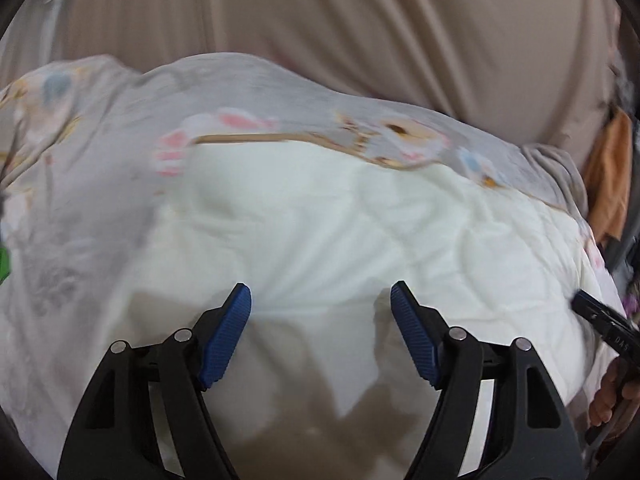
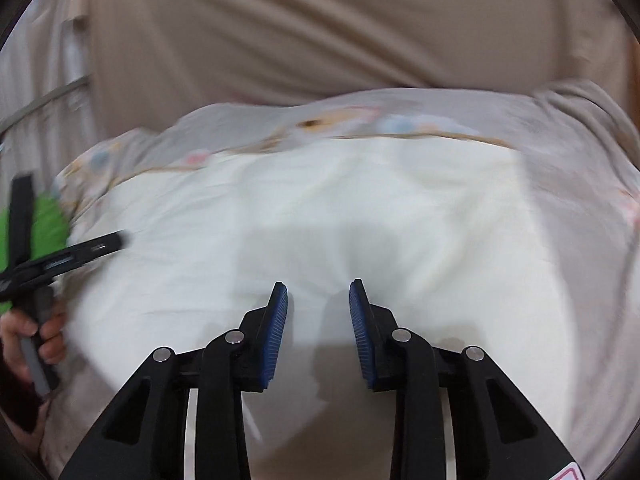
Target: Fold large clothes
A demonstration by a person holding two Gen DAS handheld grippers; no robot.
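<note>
I see my left gripper [image 1: 320, 300] gaping wide, right gripper [image 2: 318, 296] narrower, both empty over the blurry, seemingly quilted white blanket [image 1: 340, 232] toward twelve o'clock.

Quilted blanket [image 1: 320, 220] on beige bedsheet [image 1: 360, 20]

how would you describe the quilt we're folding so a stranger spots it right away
A beige sheet covers the bed. On it, ahead of both open grippers, lies the quilt: puffy, stitched white lining facing up. Its grey cartoon-print edge, with tan piping, sets it apart from the plain sheet.
</note>
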